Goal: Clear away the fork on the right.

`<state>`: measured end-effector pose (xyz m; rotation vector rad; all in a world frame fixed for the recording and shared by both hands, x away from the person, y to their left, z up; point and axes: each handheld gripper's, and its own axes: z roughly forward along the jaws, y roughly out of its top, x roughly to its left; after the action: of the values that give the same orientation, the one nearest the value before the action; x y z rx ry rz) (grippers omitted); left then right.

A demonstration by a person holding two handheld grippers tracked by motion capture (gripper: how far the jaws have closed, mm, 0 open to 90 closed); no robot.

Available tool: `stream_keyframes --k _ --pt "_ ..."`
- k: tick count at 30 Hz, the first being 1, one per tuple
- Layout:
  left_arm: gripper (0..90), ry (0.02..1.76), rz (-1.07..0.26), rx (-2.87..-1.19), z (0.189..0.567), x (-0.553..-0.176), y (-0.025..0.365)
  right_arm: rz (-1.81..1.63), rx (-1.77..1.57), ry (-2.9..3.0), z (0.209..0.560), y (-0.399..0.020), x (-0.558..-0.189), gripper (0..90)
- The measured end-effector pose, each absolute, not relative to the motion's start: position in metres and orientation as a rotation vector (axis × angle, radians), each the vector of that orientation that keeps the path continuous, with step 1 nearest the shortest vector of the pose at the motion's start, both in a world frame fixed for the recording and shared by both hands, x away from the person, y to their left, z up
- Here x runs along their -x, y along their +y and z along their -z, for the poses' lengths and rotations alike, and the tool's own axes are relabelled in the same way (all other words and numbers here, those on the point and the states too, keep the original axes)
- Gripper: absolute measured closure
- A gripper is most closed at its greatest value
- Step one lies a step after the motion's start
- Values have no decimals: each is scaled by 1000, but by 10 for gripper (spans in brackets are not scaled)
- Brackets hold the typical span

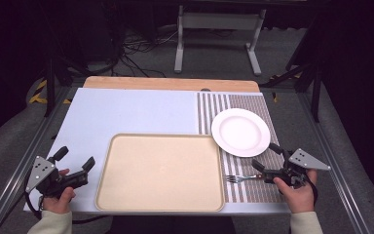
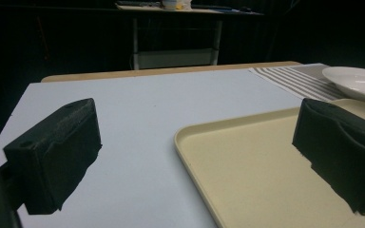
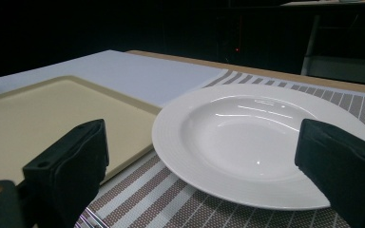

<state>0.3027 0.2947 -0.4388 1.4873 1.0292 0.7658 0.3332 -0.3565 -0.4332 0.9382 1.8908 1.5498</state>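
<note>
A white deep plate (image 1: pixel 240 132) rests on a striped placemat (image 1: pixel 253 192) at the right of the table. To its left lies an empty beige tray (image 1: pixel 159 171). A metal fork (image 1: pixel 238 178) lies on the placemat beside the tray's right edge. My right gripper (image 1: pixel 265 156) is low at the plate's near rim, open, with nothing between its jaws. In the right gripper view the plate (image 3: pixel 237 133) sits just beyond the open gripper (image 3: pixel 204 166). My left gripper (image 1: pixel 76 157) is open and empty beside the tray's left edge; its own view shows the tray (image 2: pixel 247 171) past the gripper (image 2: pixel 195 142).
A pale blue-white mat (image 1: pixel 126 112) covers the left and middle of the wooden table (image 1: pixel 170 83). Metal rails run along both table sides. A white stand (image 1: pixel 219 29) and cables are on the floor behind the table.
</note>
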Motion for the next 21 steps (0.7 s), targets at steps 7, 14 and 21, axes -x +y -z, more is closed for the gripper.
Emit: stream_keyframes --k 7,14,21 --pt "28 1030 -760 -1504 438 -303 293 -1557 -943 1900 434 -357 -332 44" --pt "29 1041 -751 -1503 438 -303 294 -1558 -942 1906 434 -356 -332 42" --pt "29 1046 -747 -1505 438 -303 293 -1560 -946 1912 433 -355 -331 41"
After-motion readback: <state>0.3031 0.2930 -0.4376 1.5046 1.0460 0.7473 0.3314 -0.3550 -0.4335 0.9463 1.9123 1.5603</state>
